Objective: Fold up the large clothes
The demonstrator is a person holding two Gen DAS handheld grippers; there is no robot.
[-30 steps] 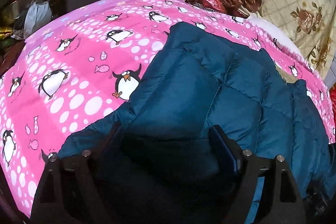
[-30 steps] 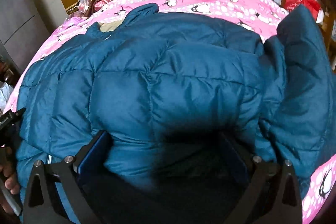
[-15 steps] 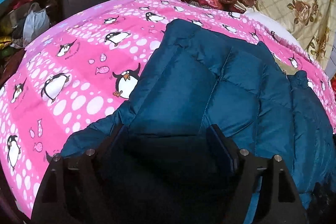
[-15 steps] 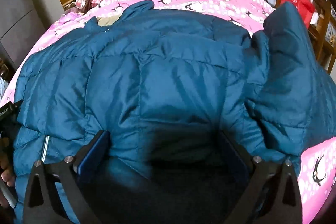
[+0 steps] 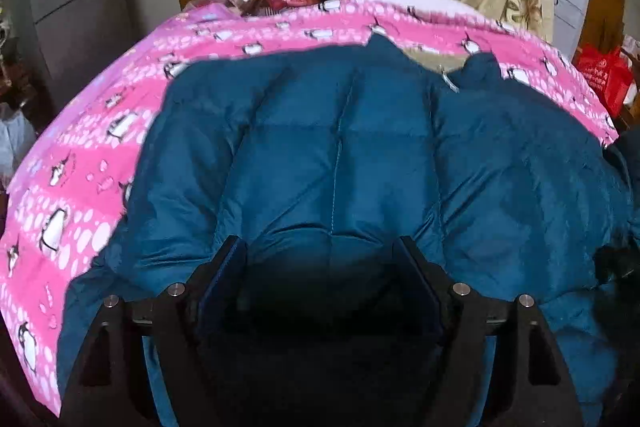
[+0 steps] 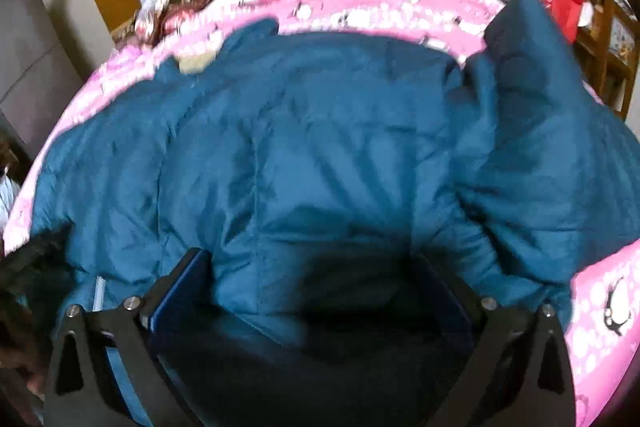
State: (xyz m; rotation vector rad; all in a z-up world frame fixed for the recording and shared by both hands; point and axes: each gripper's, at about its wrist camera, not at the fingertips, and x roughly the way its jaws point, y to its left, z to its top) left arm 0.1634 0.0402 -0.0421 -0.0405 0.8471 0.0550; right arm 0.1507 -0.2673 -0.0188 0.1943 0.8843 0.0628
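Blue puffy quilted jacket [image 5: 340, 147] lies on the pink penguin blanket [image 5: 80, 167] (on a bed). Its fabric bunches between both hand-held grippers, left [image 5: 324, 255] just closing, right [image 6: 316, 267]; grip unclear.

Dim, soft indoor light; fisheye bending and dark corners in both views, the right wrist view motion-blurred throughout.
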